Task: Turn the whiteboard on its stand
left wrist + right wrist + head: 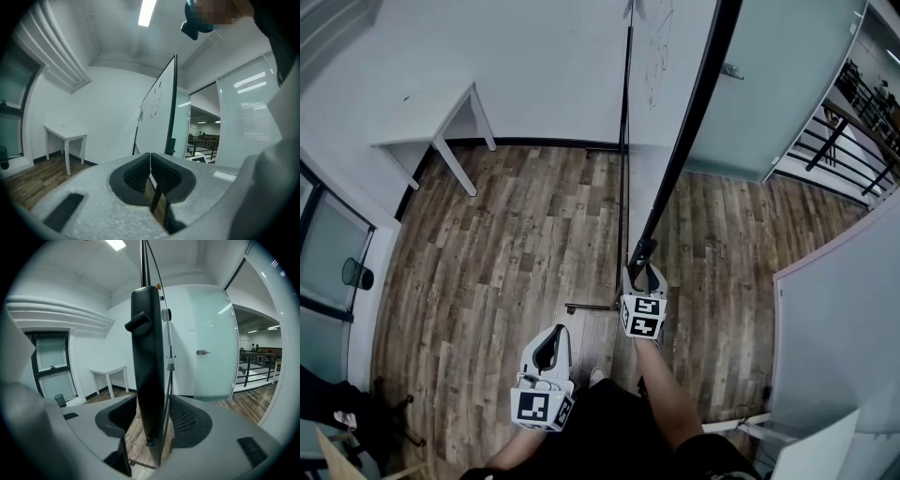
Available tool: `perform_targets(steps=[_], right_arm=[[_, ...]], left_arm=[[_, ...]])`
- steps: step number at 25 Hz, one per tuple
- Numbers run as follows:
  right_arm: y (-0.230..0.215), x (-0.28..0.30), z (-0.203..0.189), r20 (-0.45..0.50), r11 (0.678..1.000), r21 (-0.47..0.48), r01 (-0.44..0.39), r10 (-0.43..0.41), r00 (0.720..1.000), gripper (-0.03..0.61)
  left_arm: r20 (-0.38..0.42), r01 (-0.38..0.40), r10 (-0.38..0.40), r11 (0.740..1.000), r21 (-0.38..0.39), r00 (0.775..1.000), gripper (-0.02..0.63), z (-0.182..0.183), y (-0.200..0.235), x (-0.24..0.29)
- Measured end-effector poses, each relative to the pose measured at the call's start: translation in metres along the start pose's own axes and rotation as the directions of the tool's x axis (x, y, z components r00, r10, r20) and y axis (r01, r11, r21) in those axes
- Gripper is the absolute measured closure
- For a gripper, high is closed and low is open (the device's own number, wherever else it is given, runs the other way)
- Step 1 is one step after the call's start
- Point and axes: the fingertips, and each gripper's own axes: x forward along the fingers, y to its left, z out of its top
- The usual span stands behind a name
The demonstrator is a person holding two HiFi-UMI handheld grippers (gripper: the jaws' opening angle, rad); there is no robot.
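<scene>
The whiteboard (pixel 666 84) stands edge-on to me, its black frame edge (pixel 694 112) running down from the top of the head view. Its stand has a foot bar (pixel 591 307) on the wood floor. My right gripper (pixel 642 258) is raised to the lower end of that edge. In the right gripper view the black frame edge (pixel 147 362) stands between the spread jaws of the right gripper (pixel 152 401), which is open. My left gripper (pixel 551 342) hangs lower left, away from the board, shut and empty. In the left gripper view the whiteboard (pixel 157 122) stands beyond the left gripper (pixel 150 161).
A white table (pixel 441 127) stands against the back wall at left. A frosted glass door (pixel 769 84) is behind the board, and a railing (pixel 853 122) lies beyond it. A white panel (pixel 844 319) stands close at right. A dark bin (pixel 356 274) sits far left.
</scene>
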Motion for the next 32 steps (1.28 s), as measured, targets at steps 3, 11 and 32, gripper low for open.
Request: perform_targets(steps=[3,11,32], right_arm=[[-0.002,0.013,-0.003,-0.011,1.000,-0.001,-0.010,0.010,1.000,0.390],[0.000,0.034,-0.005,-0.036,1.000,-0.025,-0.006,0.005,0.999,0.390],[0.028,-0.014,-0.026,-0.042,0.999,-0.028,0.032,-0.033,0.999,0.397]], left_arm=[[-0.004,-0.008,0.008,1.000,-0.001,1.000,0.595,0.000,0.003,0.008],[-0.005,-0.011,0.011,1.000,-0.008,1.000,0.595,0.005,0.010,0.022],[-0.009,0.016,-0.016,1.000,-0.024,1.000,0.595,-0.004,0.018,-0.031]])
